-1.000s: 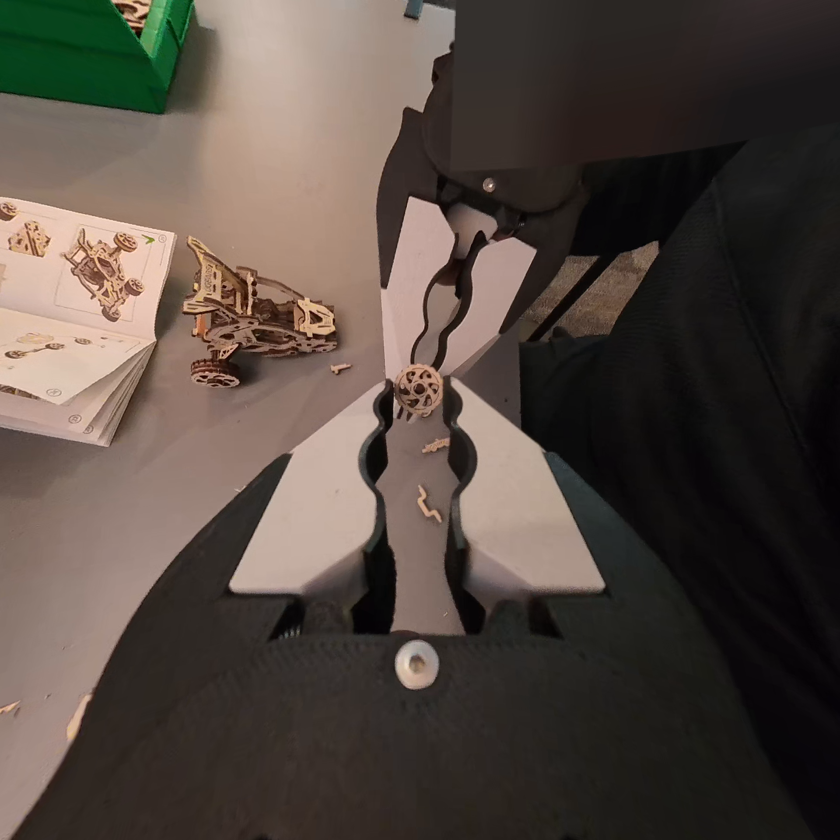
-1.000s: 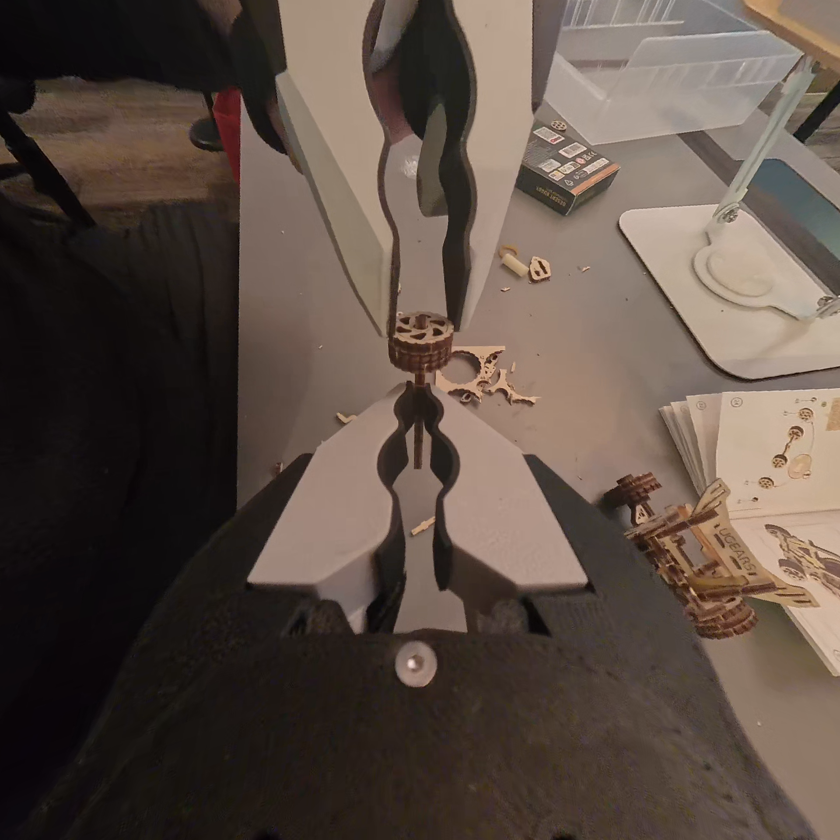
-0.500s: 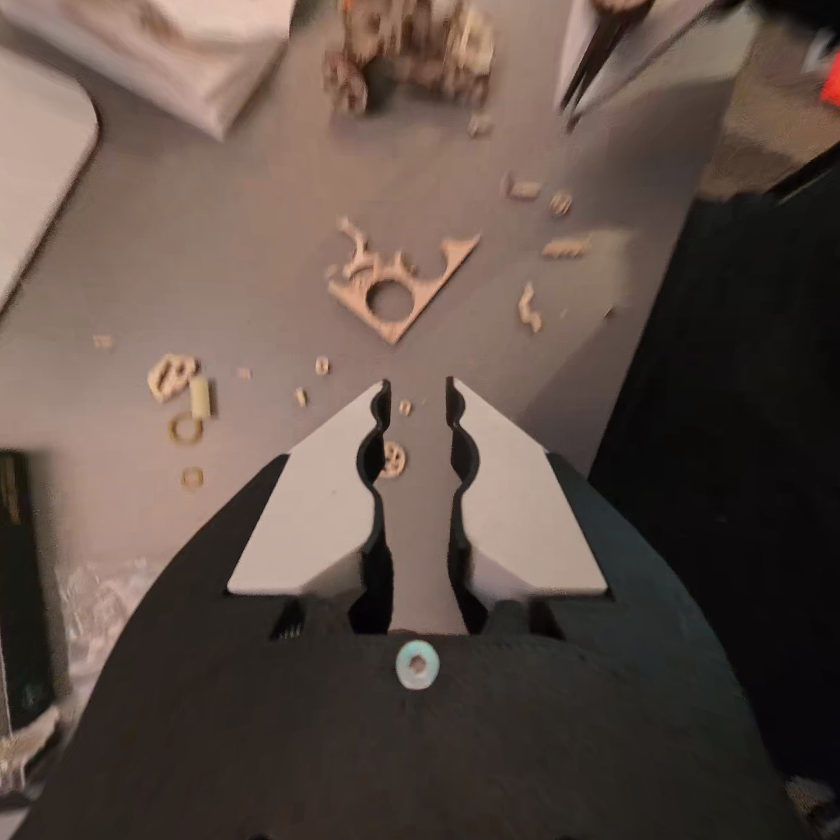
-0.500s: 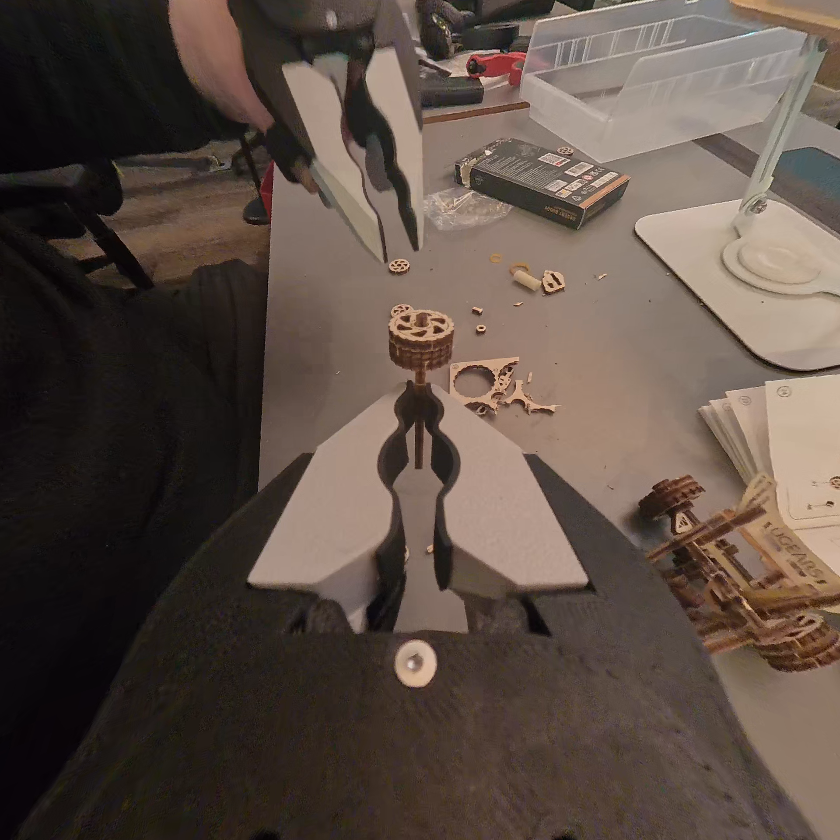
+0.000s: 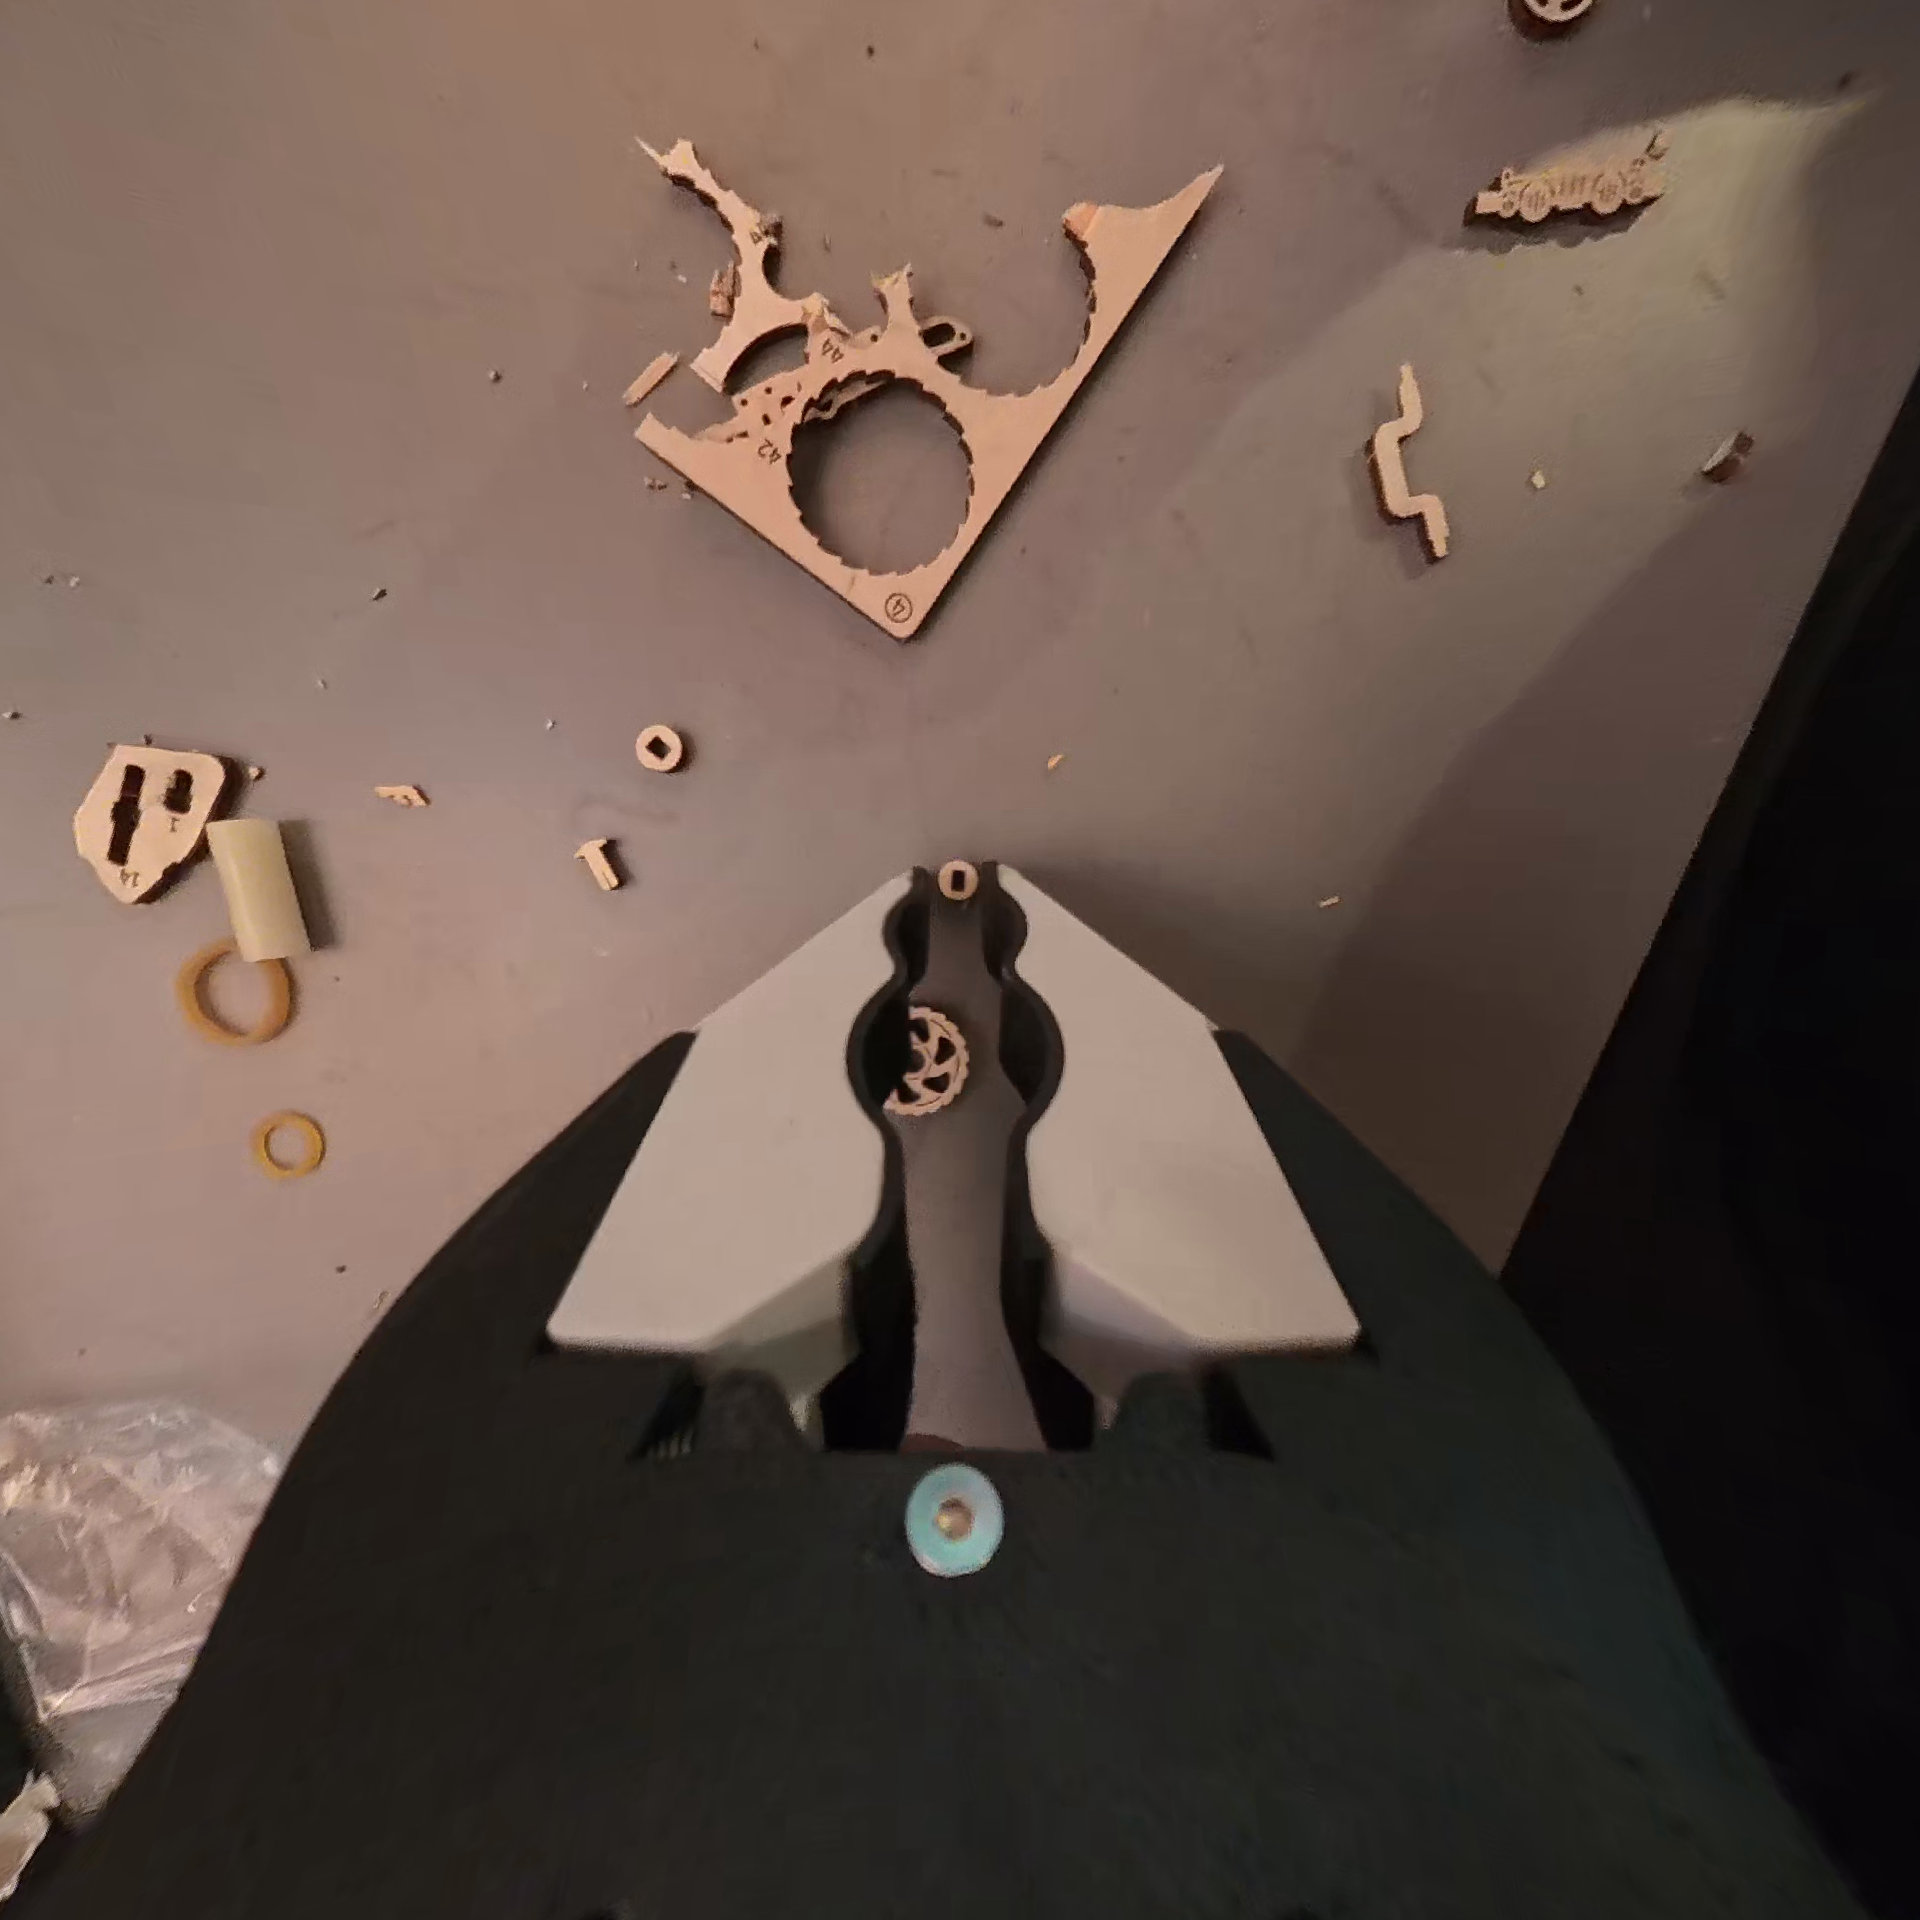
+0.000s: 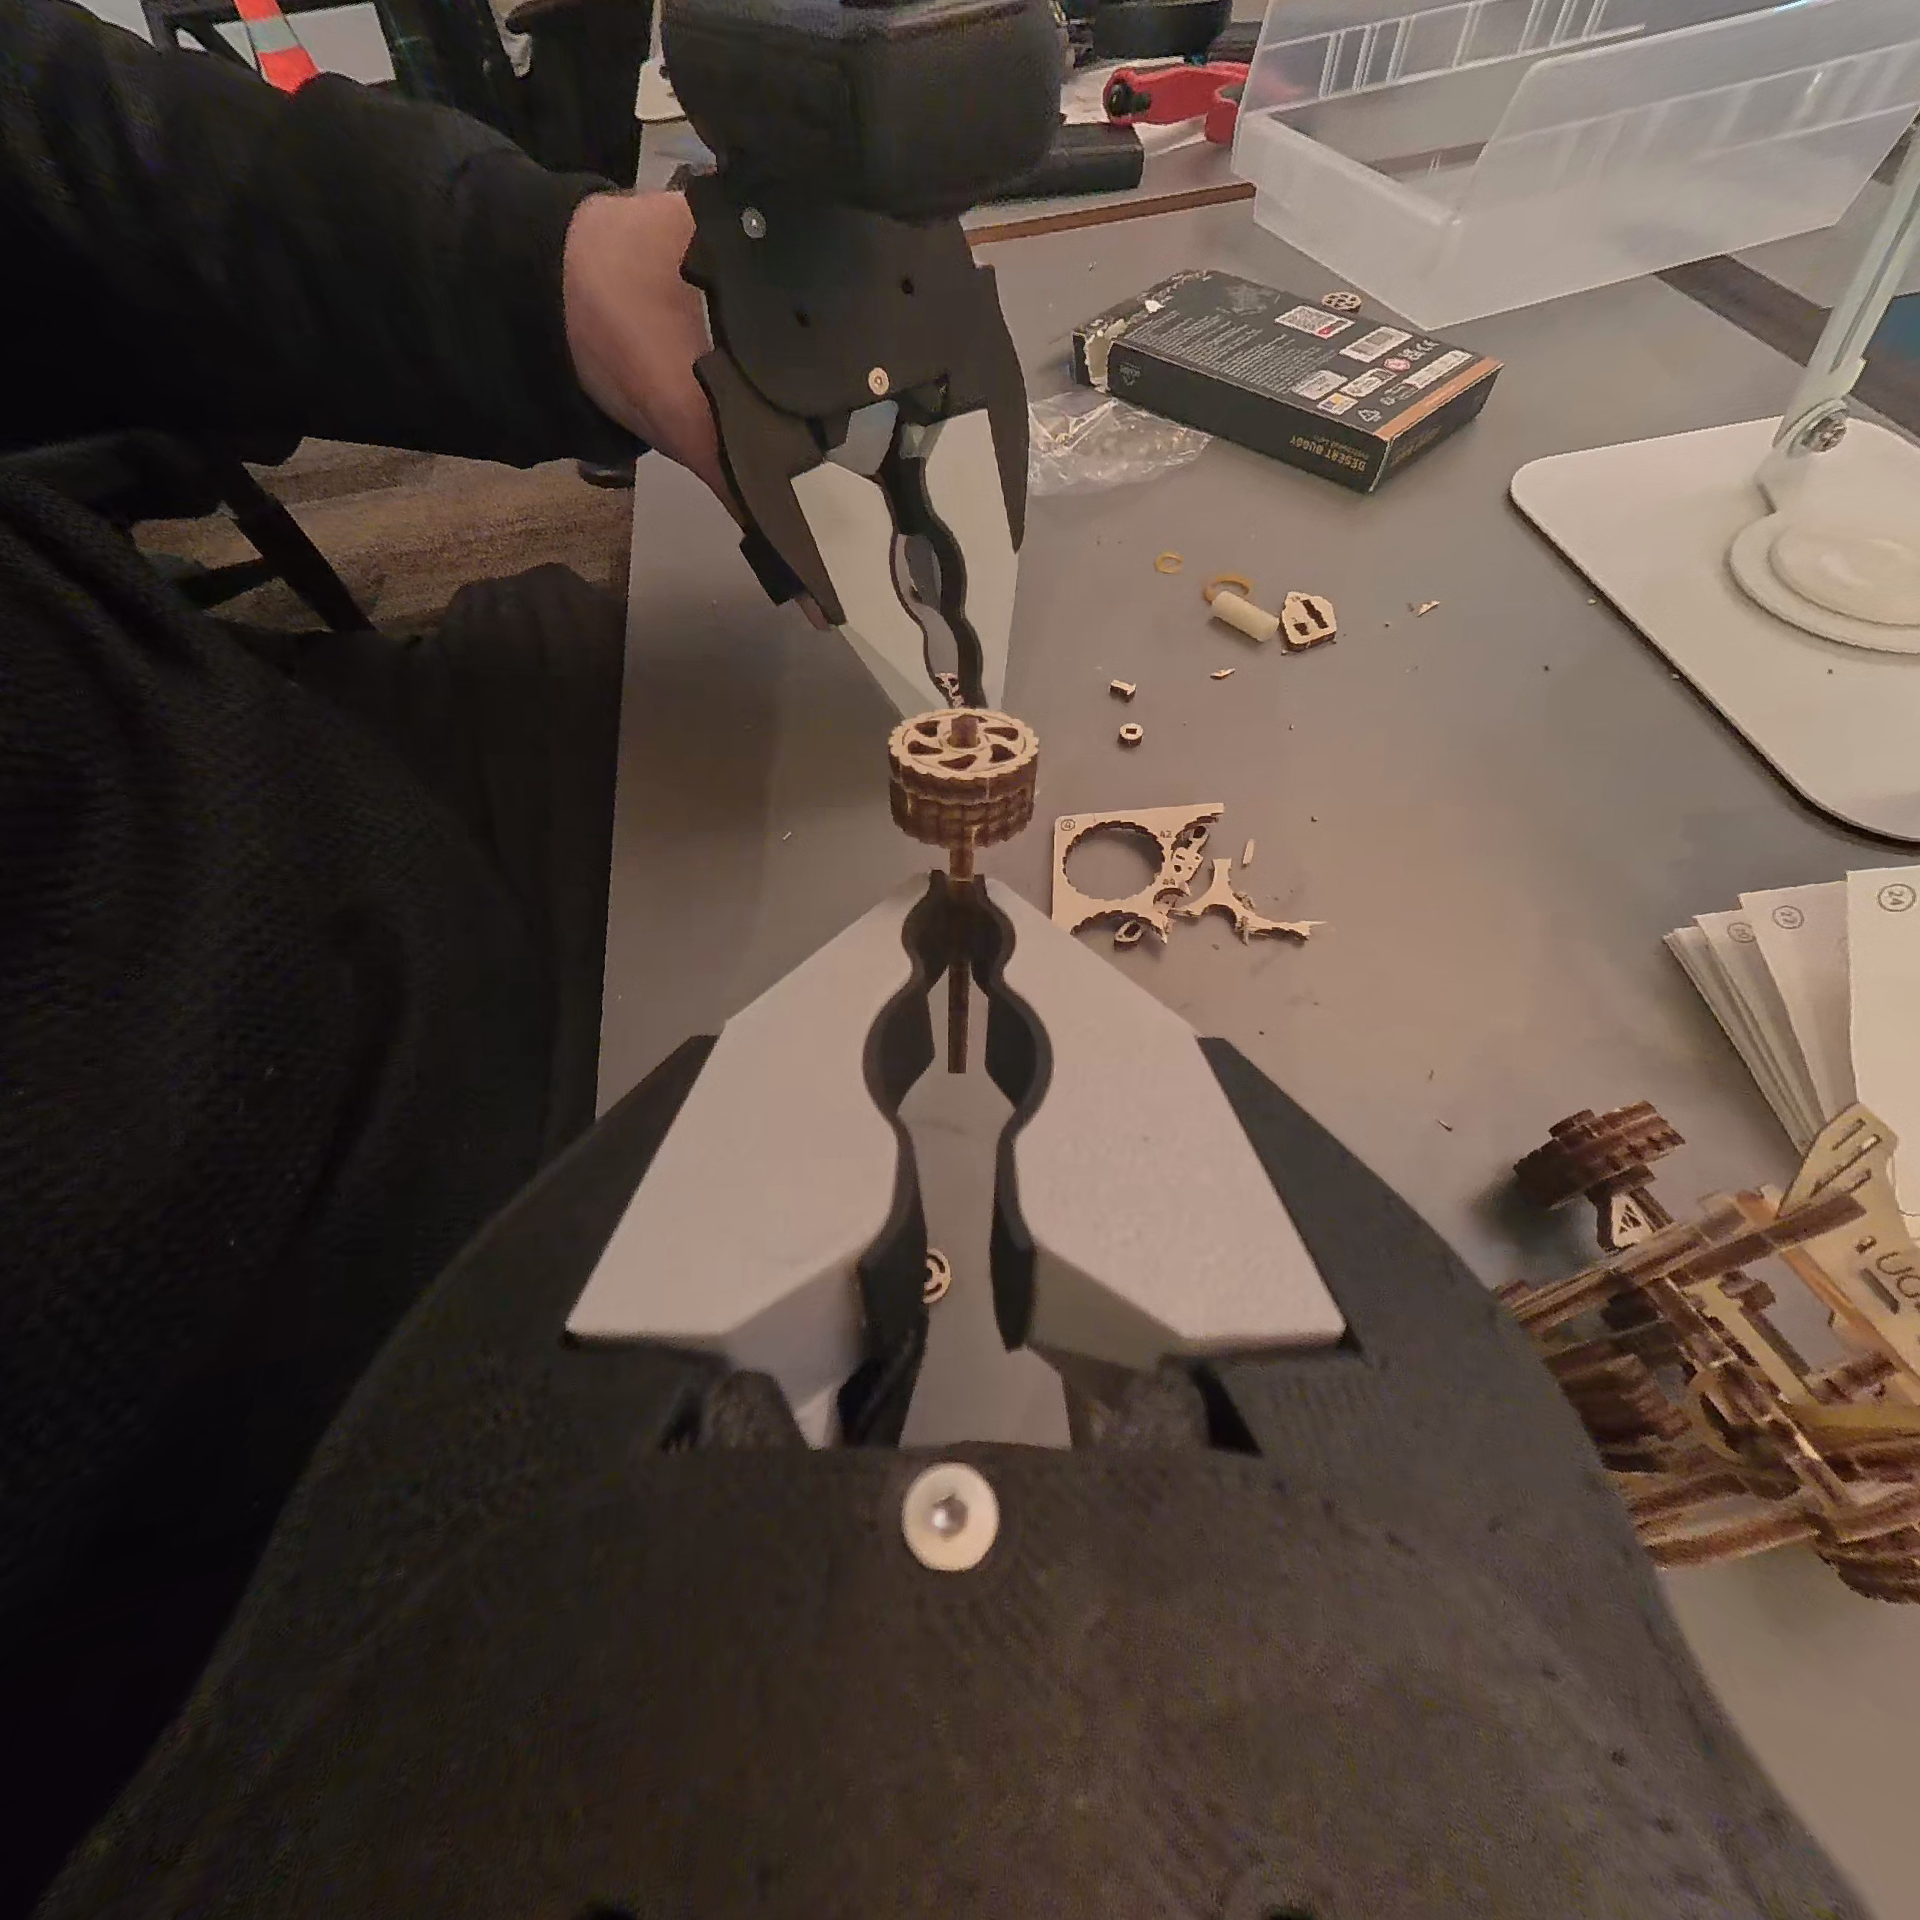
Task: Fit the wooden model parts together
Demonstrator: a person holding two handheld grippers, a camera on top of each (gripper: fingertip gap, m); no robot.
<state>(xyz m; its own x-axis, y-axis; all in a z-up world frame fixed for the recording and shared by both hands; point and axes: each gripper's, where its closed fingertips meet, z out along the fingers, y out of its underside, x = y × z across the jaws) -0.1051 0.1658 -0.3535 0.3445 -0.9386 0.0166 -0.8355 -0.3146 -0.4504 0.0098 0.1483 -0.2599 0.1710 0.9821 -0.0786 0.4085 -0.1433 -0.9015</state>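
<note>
A: Right hand-held gripper point(image 6: 957, 883), state?

B: Jaws nearly together, tips clamped on the thin axle of the wooden wheel point(image 6: 962, 777). The axle's long axis runs along the fingers; the wheel sits just past the tips, its spoked face pointing away from the camera, above the grey table point(image 6: 1455, 831).

A: Left hand-held gripper point(image 5: 956, 878)?

B: Narrow gap at the tips, nothing gripped. It points down at the table. A small square-holed washer point(image 5: 957, 881) lies between the tips; a small spoked disc point(image 5: 928, 1061) lies flat on the table, seen through the gap behind them.

A: Surroundings?

B: Offcut sheet point(image 5: 894, 416) with 1 round cutout lies ahead of the left tips. To its left: 2 rubber rings point(image 5: 237, 987), a pale tube point(image 5: 260, 888), a slotted piece point(image 5: 151, 826). In the right wrist view the left gripper hangs just behind the wheel. The partly built buggy point(image 6: 1745, 1351) sits at right, beside a booklet point(image 6: 1818, 987).

A: Containers?

B: Dark box point(image 6: 1288, 374), flap open, contents not visible. Clear bin point(image 6: 1558, 156) behind; contents unclear.
</note>
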